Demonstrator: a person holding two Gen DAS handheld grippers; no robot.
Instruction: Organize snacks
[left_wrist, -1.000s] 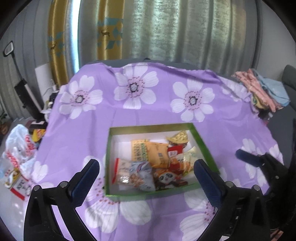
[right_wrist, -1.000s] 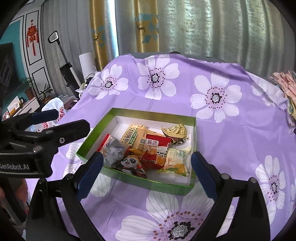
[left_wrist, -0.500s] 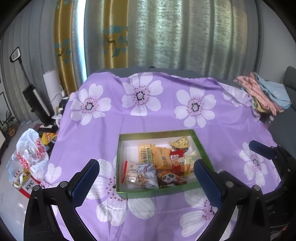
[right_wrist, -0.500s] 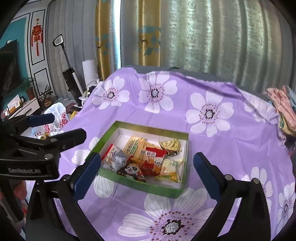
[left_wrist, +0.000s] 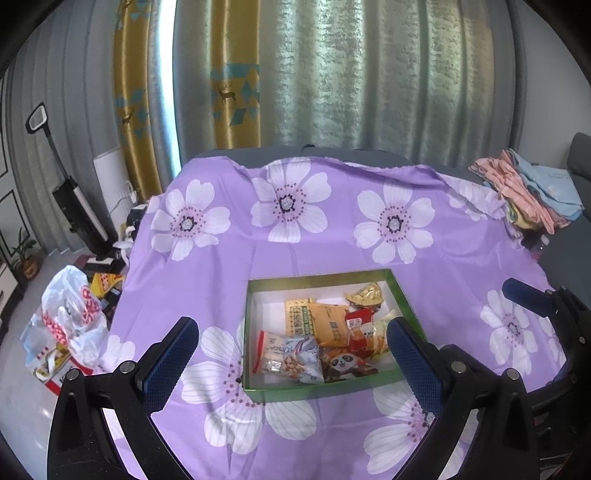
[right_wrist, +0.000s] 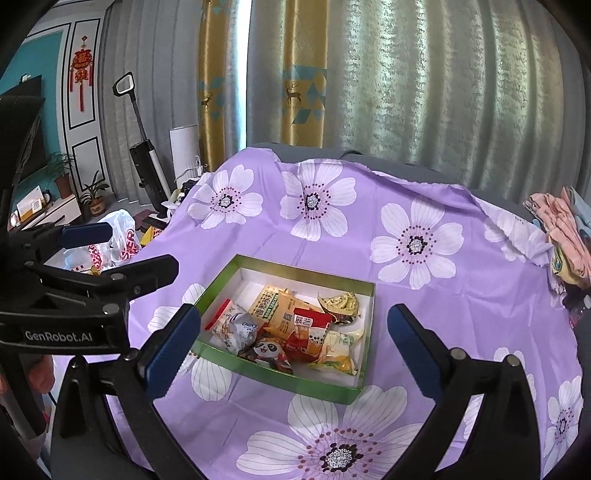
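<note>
From the left wrist view, a green-rimmed box (left_wrist: 402, 302) is seen resting on a purple flowered cloth (left_wrist: 229, 266), with snack packets (left_wrist: 328, 336) gathered inside it, among them a panda-printed packet (left_wrist: 341, 365) near the front wall; the left gripper (left_wrist: 291, 363) is held above and short of the box, its blue-padded jaws spread wide with nothing between them. From the right wrist view, the same box (right_wrist: 236, 264) is seen at an angle, a gold-wrapped sweet (right_wrist: 340, 302) lying near its far corner, and the right gripper (right_wrist: 291, 349) is likewise held clear, jaws at full spread and empty. No loose snack is seen on the cloth, so the sorting step is judged finished or nearly so; any next move would call for a check of the cloth for stray packets
</note>
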